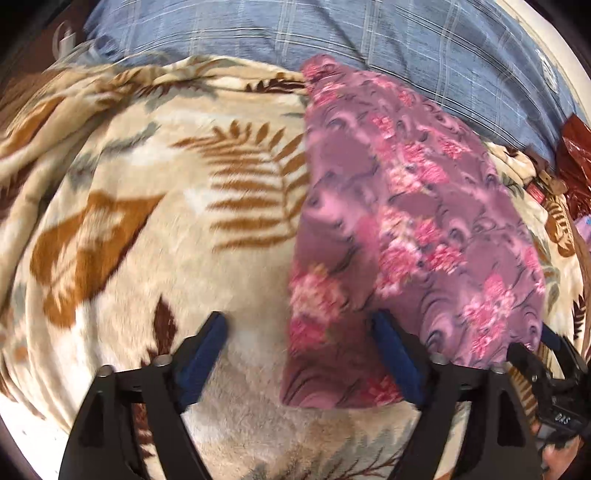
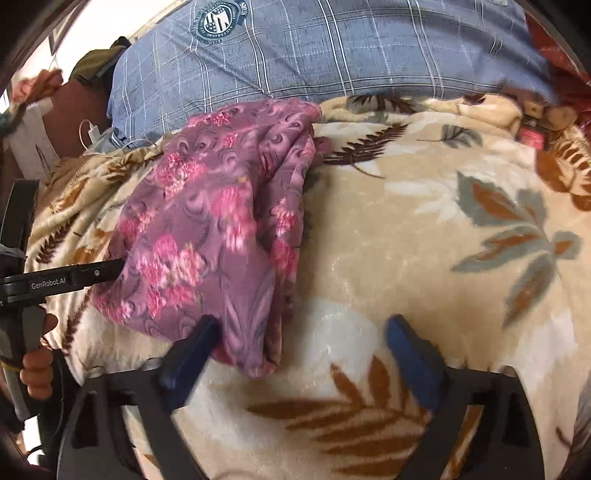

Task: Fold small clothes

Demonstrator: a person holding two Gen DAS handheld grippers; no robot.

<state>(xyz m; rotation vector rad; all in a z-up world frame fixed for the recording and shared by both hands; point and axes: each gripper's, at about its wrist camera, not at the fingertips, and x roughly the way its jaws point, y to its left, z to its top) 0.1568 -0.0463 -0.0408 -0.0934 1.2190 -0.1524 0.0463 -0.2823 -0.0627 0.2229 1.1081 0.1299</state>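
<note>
A leaf-print blanket (image 1: 155, 206) covered the bed, with a blue plaid pillow (image 1: 332, 33) along its far edge. The pink floral cloth (image 1: 406, 206) lay on the blanket as a long folded strip, its long axis running away from me toward the pillow. My left claw (image 1: 299, 336) stood wide, the cloth's near end draped over its right finger. My right claw (image 2: 303, 339) was wide too, the strip's near tip just inside its left finger. Both claws sat at that near end, so I judged either could pinch it and carry it toward the far end. No containers showed.
</note>
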